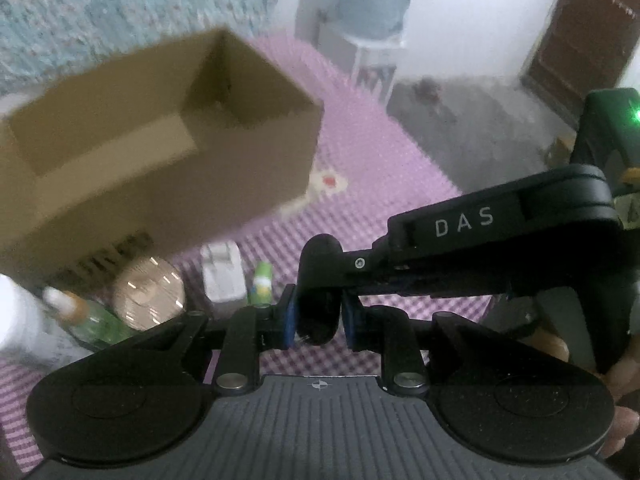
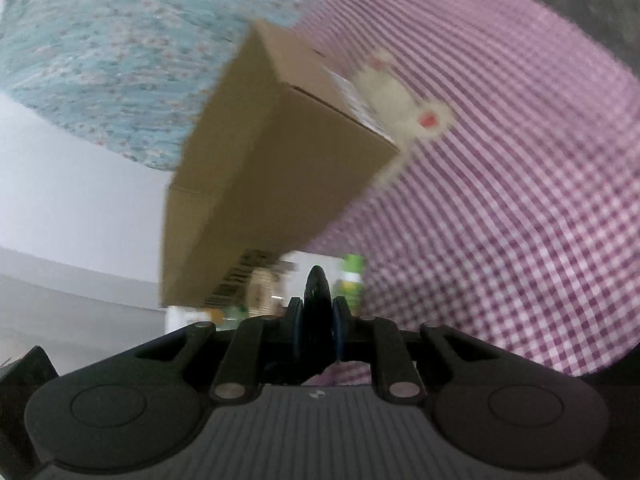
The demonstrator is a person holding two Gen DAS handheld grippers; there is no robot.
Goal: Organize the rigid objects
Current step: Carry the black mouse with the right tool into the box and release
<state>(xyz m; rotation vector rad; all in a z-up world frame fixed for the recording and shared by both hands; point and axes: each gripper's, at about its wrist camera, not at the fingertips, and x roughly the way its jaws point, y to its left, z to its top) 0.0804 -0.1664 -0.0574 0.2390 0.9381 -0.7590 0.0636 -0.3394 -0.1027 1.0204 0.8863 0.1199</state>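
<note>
Both grippers are pinching the same dark object (image 1: 318, 280) — a black, rounded thing, too blurry to name. In the left wrist view the left gripper (image 1: 319, 326) is squeezing its lower end between the blue pads (image 1: 289, 322), and the right gripper (image 1: 352, 276) is reaching in from the right and gripping it a bit higher up. The only clear writing is "DAS" in white letters on that right gripper's arm, with a green light glowing on the body behind it. A bit of the person's hand (image 1: 622, 420) is showing at the right edge.

In the right wrist view the right gripper (image 2: 316, 330) is closing tight on the object (image 2: 317, 292), seen edge-on as a thin black disc shape.

Just past the fingers in the left view, a gold disc-like lid (image 1: 148, 292), a white block (image 1: 222, 276), a small green bottle (image 1: 262, 282) and a clear bottle with a white cap (image 1: 86, 316) are sitting together on the pink checked cloth (image 1: 360, 128). The right view is only catching the green bottle (image 2: 352, 280) and blurry bits.

Behind them an open cardboard box (image 1: 160, 152) is standing, with dark print on its side that's too smeared to read. The left view is looking down into it — the right view is showing only the box's outer walls (image 2: 280, 168), plus a white label.
</note>
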